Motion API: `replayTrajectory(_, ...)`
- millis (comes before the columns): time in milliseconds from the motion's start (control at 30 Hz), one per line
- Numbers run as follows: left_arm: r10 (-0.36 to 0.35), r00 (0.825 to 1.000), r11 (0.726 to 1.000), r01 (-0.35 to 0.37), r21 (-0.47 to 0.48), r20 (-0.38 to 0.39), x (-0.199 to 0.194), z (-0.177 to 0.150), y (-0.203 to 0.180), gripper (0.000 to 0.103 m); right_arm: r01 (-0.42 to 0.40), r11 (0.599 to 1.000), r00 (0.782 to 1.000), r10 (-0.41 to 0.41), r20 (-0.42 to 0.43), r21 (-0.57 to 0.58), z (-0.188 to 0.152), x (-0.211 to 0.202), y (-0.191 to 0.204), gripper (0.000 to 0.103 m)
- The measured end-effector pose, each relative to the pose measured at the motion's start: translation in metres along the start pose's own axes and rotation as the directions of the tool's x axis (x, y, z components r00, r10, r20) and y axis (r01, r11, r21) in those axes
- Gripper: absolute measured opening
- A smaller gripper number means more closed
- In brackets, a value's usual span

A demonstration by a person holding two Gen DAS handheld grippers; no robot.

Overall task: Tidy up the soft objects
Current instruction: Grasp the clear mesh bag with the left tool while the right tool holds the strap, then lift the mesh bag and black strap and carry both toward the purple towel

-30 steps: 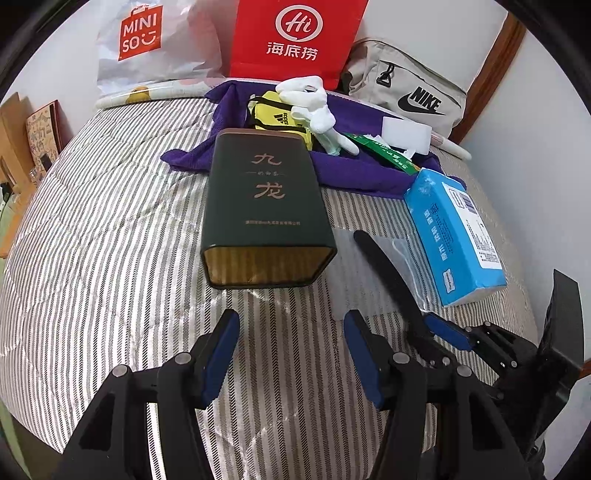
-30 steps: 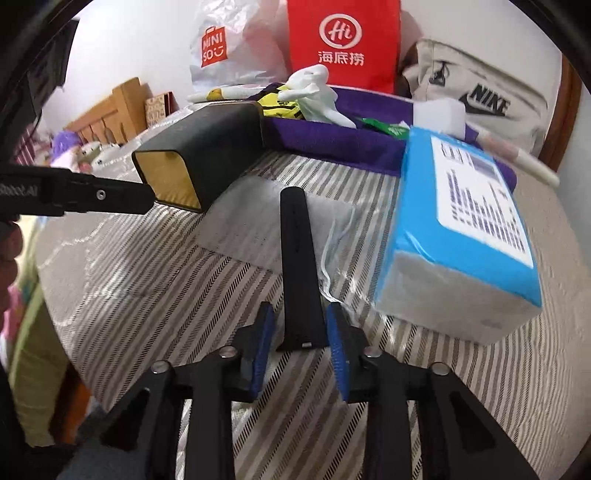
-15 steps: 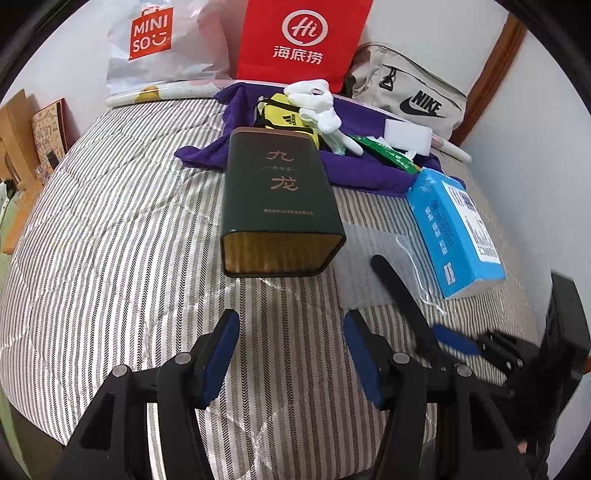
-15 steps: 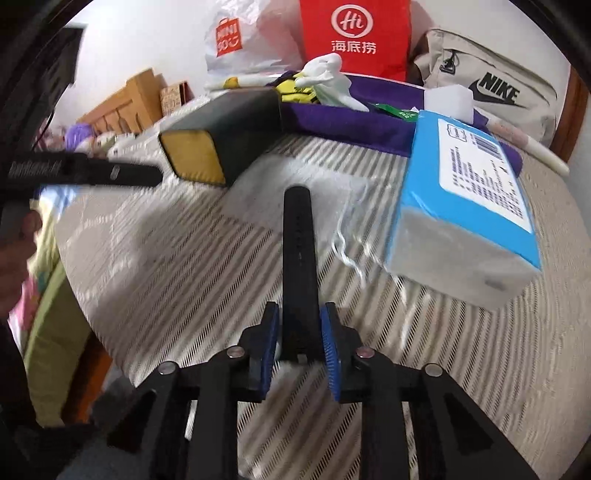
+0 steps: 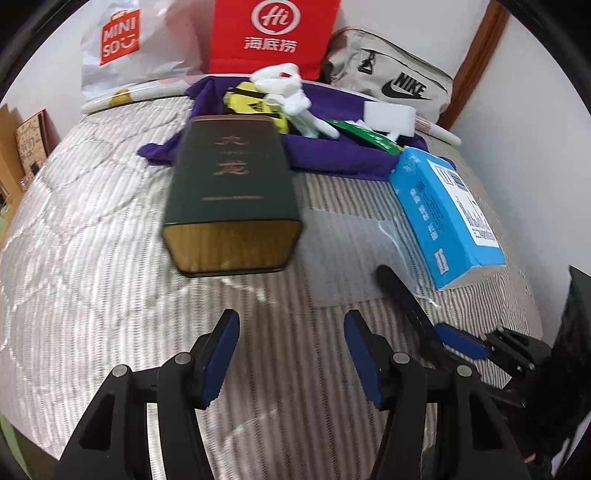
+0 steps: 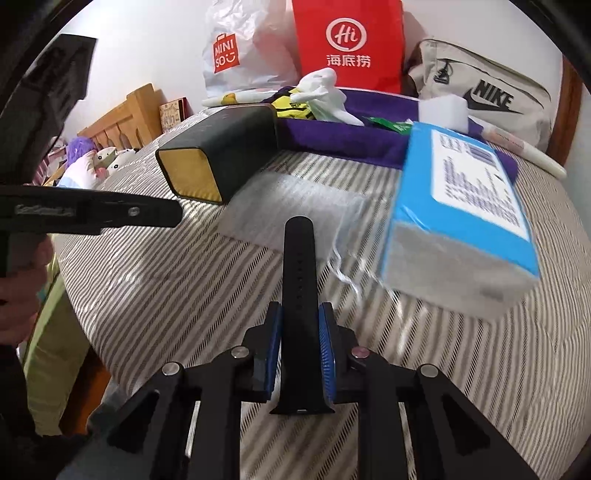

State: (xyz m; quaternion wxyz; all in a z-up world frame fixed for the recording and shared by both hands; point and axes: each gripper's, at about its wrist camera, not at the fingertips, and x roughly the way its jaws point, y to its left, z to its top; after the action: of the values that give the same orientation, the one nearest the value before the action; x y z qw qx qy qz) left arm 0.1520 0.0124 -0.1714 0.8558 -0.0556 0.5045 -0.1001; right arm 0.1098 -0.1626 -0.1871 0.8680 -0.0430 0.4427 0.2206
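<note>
Black rubber makes up the long watch strap (image 6: 299,280) clamped between the blue pads of the right tongs (image 6: 300,354), its free end pointing away over the grey-and-white striped bedspread (image 6: 177,280); in the left wrist view the same strap (image 5: 404,299) shows at the near right, rising from the right tongs' blue pad. The left tongs (image 5: 291,354) hang released, jaws wide apart with nothing between them, above the striped bedspread (image 5: 92,258). Just beyond them lies a dark green rectangular tin with gold characters and a gold end face (image 5: 231,199), its gold end turned toward the camera. A flat clear plastic bag (image 5: 347,251) lies on the bed between the tin and a bright blue tissue pack with a white label (image 5: 443,218) at the right. Farther off, a purple cloth (image 5: 332,151) is spread across the bed, carrying a yellow-and-black pouch (image 5: 251,103), crumpled white gloves (image 5: 291,96), a green packet (image 5: 365,134) and a white foam block (image 5: 388,114). Against the far wall stand a white MINISO plastic bag (image 5: 122,44), a red paper bag with a white round logo (image 5: 273,33) and a beige Nike bag (image 5: 391,81).
</note>
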Motion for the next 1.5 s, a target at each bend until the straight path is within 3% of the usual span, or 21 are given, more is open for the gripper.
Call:
replayTrajectory(400, 0.052, 0.998, 0.996, -0.054, 0.065, 0.038, 0.035, 0.003, -0.041, 0.055, 0.009, 1.000, 1.000, -0.009, -0.001, 0.030, -0.026, -0.020, -0.030, 0.020)
replayTrajectory(600, 0.093, 0.993, 0.993, -0.098, 0.069, 0.070, 0.042, 0.008, -0.051, 0.041, -0.012, 1.000, 1.000, 0.012, 0.000, 0.023, -0.031, -0.023, -0.035, 0.020)
replayTrajectory(733, 0.103, 0.991, 0.991, -0.109, 0.077, 0.086, 0.043, 0.009, -0.054, 0.023, -0.005, 0.999, 1.000, 0.005, 0.002, 0.040, -0.036, -0.027, -0.041, 0.020)
replayTrajectory(833, 0.078, 0.993, 0.994, -0.084, 0.073, 0.088, 0.042, 0.007, -0.051, 0.012, 0.006, 0.999, 1.000, -0.006, -0.008, 0.047, -0.040, -0.027, -0.045, 0.020)
replayTrajectory(1133, 0.026, 0.996, 0.997, -0.031, 0.069, 0.081, 0.020, -0.011, -0.037, 0.008, 0.043, 0.998, 0.999, -0.043, -0.005, 0.043, -0.042, -0.032, -0.043, 0.020)
replayTrajectory(1333, 0.052, 0.996, 0.997, -0.056, 0.056, 0.073, -0.002, -0.037, -0.009, 0.008, 0.073, 0.996, 0.997, -0.073, -0.007, 0.054, -0.043, -0.034, -0.049, 0.020)
replayTrajectory(1500, 0.139, 0.987, 0.990, -0.140, 0.000, 0.077, -0.021, -0.051, 0.030, 0.008, 0.093, 0.994, 0.996, -0.093, -0.011, 0.050, -0.043, -0.032, -0.050, 0.020)
